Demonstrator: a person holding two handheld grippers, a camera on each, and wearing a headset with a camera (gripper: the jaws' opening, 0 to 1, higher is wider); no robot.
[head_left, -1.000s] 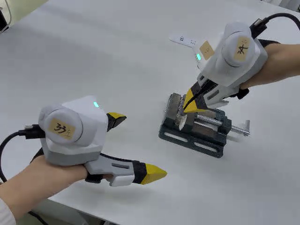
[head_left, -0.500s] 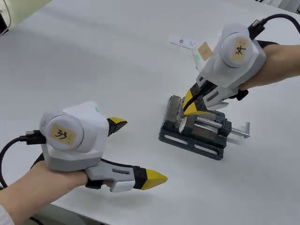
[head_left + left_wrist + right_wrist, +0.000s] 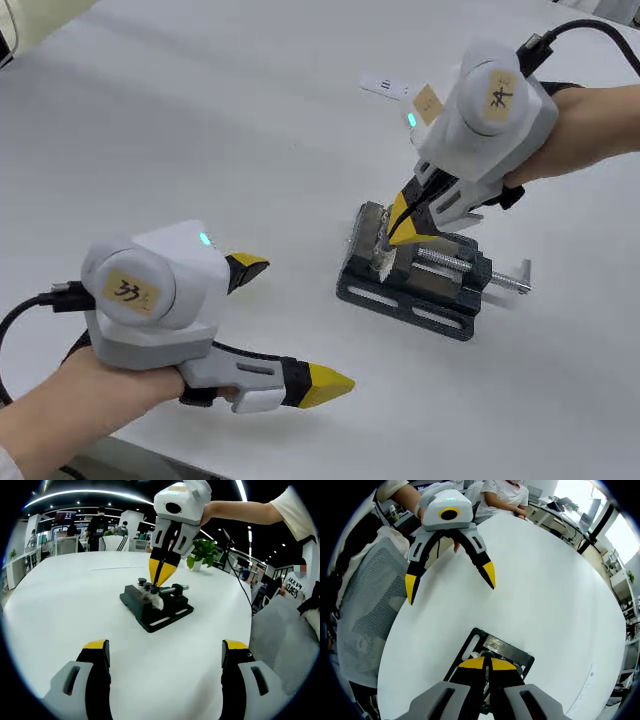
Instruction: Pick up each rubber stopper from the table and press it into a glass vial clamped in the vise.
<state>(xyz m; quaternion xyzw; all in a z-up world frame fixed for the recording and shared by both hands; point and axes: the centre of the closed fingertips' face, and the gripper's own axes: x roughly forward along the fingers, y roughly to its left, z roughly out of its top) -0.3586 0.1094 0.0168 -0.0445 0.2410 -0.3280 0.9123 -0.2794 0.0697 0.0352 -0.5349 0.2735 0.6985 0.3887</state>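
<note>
Right gripper (image 3: pixel 392 234) pinched shut over the vise (image 3: pixel 400 295)
Vial (image 3: pixel 384 258) stands upright in it; left gripper (image 3: pixel 302 321) hangs spread wide, near left

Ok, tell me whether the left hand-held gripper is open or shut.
Open. The left hand-held gripper has its yellow-tipped jaws wide apart, with bare white table between them and nothing held.

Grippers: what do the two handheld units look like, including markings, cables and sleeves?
Both have white-grey housings, black jaws tipped yellow and a green light. The left gripper carries a round tan sticker handwritten 33; the right gripper has one reading 34. A black cable leaves each rear. The right arm wears a short pale sleeve.
</note>
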